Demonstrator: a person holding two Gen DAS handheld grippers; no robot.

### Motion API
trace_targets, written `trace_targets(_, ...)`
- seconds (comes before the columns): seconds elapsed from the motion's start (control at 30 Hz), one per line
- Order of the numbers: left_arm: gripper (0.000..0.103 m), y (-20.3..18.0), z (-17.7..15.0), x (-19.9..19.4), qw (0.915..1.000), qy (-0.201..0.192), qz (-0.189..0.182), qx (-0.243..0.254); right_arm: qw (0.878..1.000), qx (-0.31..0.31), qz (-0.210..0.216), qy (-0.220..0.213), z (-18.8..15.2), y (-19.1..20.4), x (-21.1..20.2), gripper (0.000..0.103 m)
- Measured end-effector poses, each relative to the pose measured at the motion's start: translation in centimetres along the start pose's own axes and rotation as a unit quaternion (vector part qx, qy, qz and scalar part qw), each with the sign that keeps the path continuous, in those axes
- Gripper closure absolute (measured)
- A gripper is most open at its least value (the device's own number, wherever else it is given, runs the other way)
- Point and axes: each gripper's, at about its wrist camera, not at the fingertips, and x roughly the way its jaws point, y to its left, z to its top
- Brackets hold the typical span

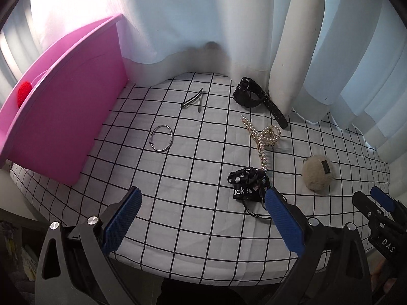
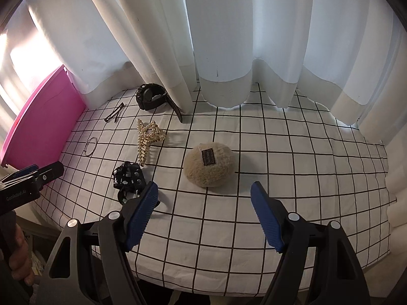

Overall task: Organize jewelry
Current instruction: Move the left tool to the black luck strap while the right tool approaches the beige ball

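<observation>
- Nearest, in the left wrist view, the left gripper (image 1: 203, 203) hangs over the checked cloth (image 1: 178, 218) with its 2 blue pads spread wide and nothing between them.
- The right gripper (image 2: 203, 203) is likewise parted and empty in its own view.
- Landmark: the black printed strap (image 1: 248, 184). It lies just beside the left gripper's right pad, which already overlaps its trailing cord in the picture.
- Risk, as a judgement: a descent here could snag that cord and drag the strap, or knock the pearl hair claw (image 1: 262, 139), whose tip lies right at the strap's far edge.
- Right of the strap sits a beige fluffy pouch (image 2: 209, 164), directly ahead of the right gripper; soft, so a shallow pinch may slip.
- Beyond and left of the strap: a thin silver bangle (image 1: 162, 138), flat and hard to get under.
- Farther: a black hairpin (image 1: 193, 99) and a black watch (image 1: 250, 94), its strap running under the curtain (image 1: 287, 50).
- Far left of the strap, the pink box (image 1: 68, 117), probably the destination.
- Only the left view shows a red object (image 1: 24, 96) on the box; what it is I cannot tell.
- Only the right view shows a hand (image 2: 19, 261) gripping the left tool.
</observation>
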Motion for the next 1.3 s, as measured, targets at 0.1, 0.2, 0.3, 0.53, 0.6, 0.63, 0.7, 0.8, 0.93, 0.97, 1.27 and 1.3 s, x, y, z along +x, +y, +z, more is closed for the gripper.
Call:
trace_targets(0.1, 0.007, -0.9, -0.8, 2.0, 0.9999, 0.015, -0.004, -0.001, 1.000, -0.006, 0.005, 0.005, -0.3, -0.2, 1.6, 0.031)
trace_targets(0.2, 0.007, -1.8, -1.4, 3.8, 0.9997, 0.024, -0.005, 0.003, 1.000, -0.013, 0.007, 0.004, -0.4, -0.4, 2.9, 0.031)
trace_targets(0.3, 0.007, -2.5, -1.9, 5.3, 0.9996, 0.025, -0.005, 0.009, 1.000, -0.017, 0.013, 0.004, -0.5, -0.7, 4.4, 0.031)
trace_targets(0.53, 0.007, -3.6, -2.5, 7.6, 0.9996, 0.021, -0.016, 0.011, 1.000, -0.019, 0.024, -0.007, -1.0, -1.3, 7.0, 0.031)
trace_targets(0.6, 0.007, -3.8, -2.6, 8.1, 0.9997, 0.020, -0.013, 0.010, 0.999, -0.016, 0.028, -0.008, -1.1, -1.4, 7.5, 0.031)
trace_targets(0.63, 0.007, -3.9, -2.6, 8.2, 0.9997, 0.018, -0.012, 0.010, 0.999, -0.015, 0.029, -0.008, -1.1, -1.4, 7.7, 0.031)
trace_targets(0.7, 0.007, -3.9, -2.5, 8.5, 0.9998, 0.015, -0.009, 0.012, 0.999, -0.013, 0.029, -0.012, -0.9, -1.4, 7.9, 0.031)
trace_targets(0.8, 0.007, -3.9, -2.5, 8.9, 0.9998, 0.016, -0.011, 0.010, 0.999, -0.017, 0.027, -0.012, -0.6, -1.3, 8.3, 0.031)
trace_targets(0.93, 0.007, -3.9, -2.4, 9.5, 0.9998, 0.019, -0.011, 0.001, 0.999, -0.027, 0.024, -0.008, -0.6, -0.9, 8.9, 0.031)
trace_targets(0.97, 0.007, -4.0, -2.4, 9.6, 0.9997, 0.020, -0.013, -0.001, 0.999, -0.032, 0.020, -0.006, -0.5, -0.7, 9.1, 0.031)
trace_targets(1.27, 0.007, -4.7, -2.0, 10.9, 0.9997, 0.021, -0.013, -0.003, 0.999, -0.038, 0.011, 0.002, -0.1, -0.7, 10.4, 0.031)
trace_targets(1.3, 0.007, -4.7, -2.0, 11.1, 0.9996, 0.025, -0.013, -0.003, 0.999, -0.043, 0.008, 0.002, -0.1, -0.6, 10.5, 0.031)
